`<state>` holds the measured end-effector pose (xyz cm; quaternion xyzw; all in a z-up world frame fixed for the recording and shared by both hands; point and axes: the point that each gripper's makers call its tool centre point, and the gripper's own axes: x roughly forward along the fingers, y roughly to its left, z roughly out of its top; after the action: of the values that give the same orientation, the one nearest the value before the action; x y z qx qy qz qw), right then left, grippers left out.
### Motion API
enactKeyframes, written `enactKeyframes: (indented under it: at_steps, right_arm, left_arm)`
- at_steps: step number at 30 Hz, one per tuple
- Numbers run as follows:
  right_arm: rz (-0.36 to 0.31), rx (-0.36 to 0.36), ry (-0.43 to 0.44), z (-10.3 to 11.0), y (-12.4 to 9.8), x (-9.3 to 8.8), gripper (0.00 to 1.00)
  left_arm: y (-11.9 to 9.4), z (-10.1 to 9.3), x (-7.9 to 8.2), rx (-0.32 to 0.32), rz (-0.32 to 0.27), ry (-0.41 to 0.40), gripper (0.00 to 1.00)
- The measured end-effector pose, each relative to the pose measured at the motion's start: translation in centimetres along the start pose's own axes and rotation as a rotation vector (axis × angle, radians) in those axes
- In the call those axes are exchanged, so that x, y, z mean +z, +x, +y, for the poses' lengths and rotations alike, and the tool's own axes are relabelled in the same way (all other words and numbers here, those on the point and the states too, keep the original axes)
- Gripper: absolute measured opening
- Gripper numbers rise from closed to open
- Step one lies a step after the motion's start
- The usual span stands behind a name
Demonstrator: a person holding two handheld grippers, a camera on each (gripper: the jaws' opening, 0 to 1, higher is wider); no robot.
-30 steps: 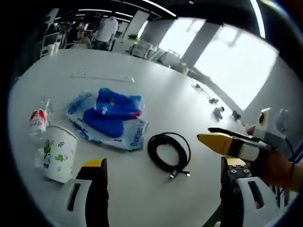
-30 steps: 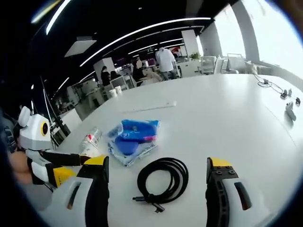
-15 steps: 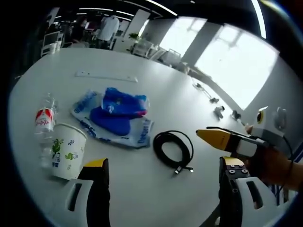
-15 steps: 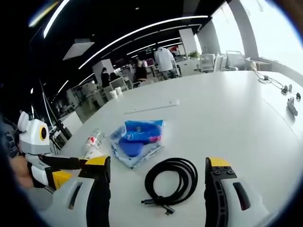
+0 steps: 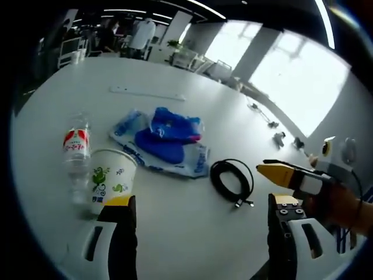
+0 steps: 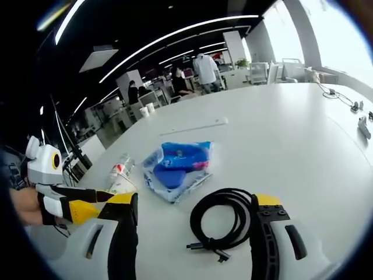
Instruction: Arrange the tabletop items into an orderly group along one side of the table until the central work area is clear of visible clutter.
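Between our open, empty right gripper (image 6: 189,219) jaws lies the cable (image 6: 224,219): light, floppy; pinch its bundled loops. Left gripper (image 5: 198,224) open too.

Both tongs, left (image 5: 198,221) and right (image 6: 192,219), gape empty.

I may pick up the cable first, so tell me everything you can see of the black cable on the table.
The black cable is a thin, rubbery-looking cord wound into a loose, roughly round coil, lying flat on the white table. Its plug ends stick out of the coil on one side. It lies apart from the blue plastic package beside it. Nothing grips it; in the right gripper view it sits between that gripper's open tongs.
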<state>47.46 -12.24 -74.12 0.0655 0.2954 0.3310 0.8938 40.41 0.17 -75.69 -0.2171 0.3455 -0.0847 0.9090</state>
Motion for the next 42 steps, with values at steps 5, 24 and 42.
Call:
enactKeyframes:
  at_steps: [5, 24, 42]
  right_arm:
    - [0.008, 0.008, -0.001, 0.5, 0.1, -0.3, 0.77]
    - [0.04, 0.053, 0.01, 2.3, 0.7, -1.3, 0.73]
    - [0.042, 0.039, 0.082, 1.1, 0.1, -2.2, 0.69]
  left_arm:
    - [-0.6, 0.9, -0.1, 0.018, -0.001, -0.004, 0.9]
    - [-2.4, 2.9, 1.5, 0.029, -0.036, -0.031, 0.84]
    - [-1.9, 5.0, 2.5, 0.073, -0.03, -0.02, 0.84]
